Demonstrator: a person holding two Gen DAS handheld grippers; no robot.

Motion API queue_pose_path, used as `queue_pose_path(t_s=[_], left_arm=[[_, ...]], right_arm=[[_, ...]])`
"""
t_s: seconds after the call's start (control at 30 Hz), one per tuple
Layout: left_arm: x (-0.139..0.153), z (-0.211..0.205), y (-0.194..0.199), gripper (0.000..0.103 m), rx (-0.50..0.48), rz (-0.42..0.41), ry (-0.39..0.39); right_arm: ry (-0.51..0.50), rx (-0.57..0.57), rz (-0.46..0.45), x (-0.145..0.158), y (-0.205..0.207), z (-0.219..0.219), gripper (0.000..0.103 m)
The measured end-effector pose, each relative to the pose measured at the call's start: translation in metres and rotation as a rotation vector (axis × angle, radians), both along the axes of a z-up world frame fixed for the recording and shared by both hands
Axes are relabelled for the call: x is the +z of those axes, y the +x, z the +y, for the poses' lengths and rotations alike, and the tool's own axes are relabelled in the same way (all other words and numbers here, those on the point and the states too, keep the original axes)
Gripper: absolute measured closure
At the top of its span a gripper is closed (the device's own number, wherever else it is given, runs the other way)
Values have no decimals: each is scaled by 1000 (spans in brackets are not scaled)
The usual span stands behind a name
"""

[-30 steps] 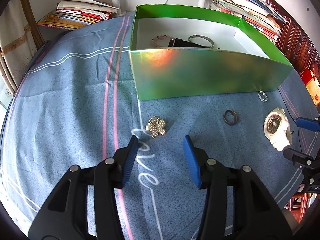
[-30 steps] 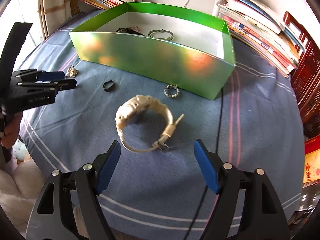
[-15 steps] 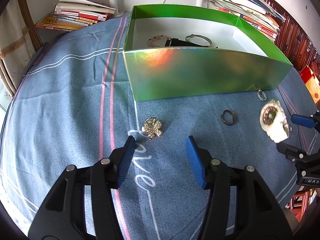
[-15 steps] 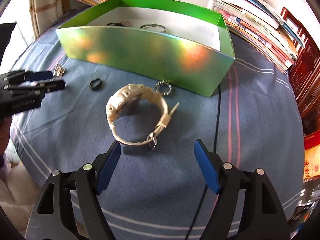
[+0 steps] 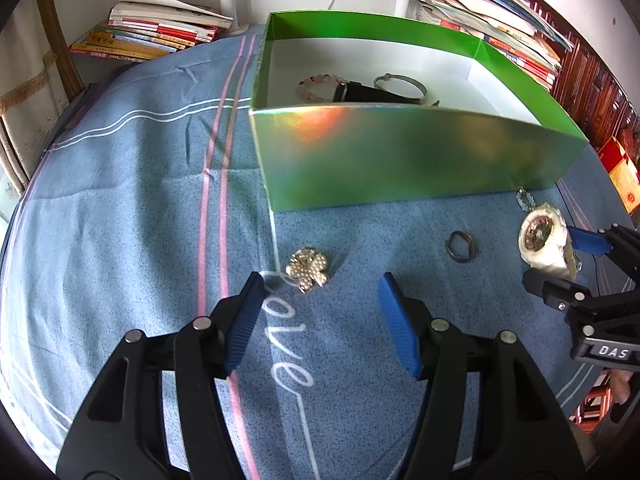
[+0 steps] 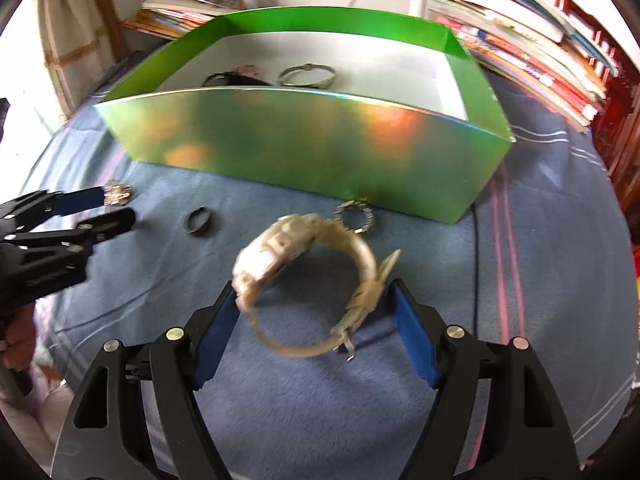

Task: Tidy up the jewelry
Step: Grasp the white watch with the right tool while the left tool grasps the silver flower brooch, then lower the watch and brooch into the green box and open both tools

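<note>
Right gripper (image 6: 312,312) has advanced; its fingers now straddle the watch (image 6: 304,268), apart. Left gripper (image 5: 320,316) fingers gape near the brooch (image 5: 307,270).

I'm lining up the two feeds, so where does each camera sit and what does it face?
Left wrist: on the left gripper, facing the flower brooch and green box; right gripper at the right edge.
Right wrist: on the right gripper, facing the white watch; left gripper at the left edge.
Shared: box, watch, dark ring.
</note>
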State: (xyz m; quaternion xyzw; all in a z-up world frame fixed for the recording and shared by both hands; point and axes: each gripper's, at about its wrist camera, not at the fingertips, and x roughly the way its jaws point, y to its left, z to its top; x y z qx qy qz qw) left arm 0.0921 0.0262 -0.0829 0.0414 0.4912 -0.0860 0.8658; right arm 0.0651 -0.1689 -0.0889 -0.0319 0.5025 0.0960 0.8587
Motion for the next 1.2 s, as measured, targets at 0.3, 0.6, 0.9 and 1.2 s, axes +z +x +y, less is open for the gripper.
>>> queue_pose_path(t_s=[0.3, 0.6, 0.9, 1.2], left_arm=[[1, -3, 5, 82, 21, -37, 29], [1, -6, 5, 82, 28, -37, 42], [4, -5, 0, 82, 25, -46, 37], [1, -5, -2, 82, 25, -41, 39]], right_arm=[[-14, -4, -28, -3, 4, 1, 29], [-10, 1, -51, -1, -1, 3, 40], [-3, -12, -87, 12, -6, 0, 40], [-8, -6, -55, 4, -3, 4, 40]])
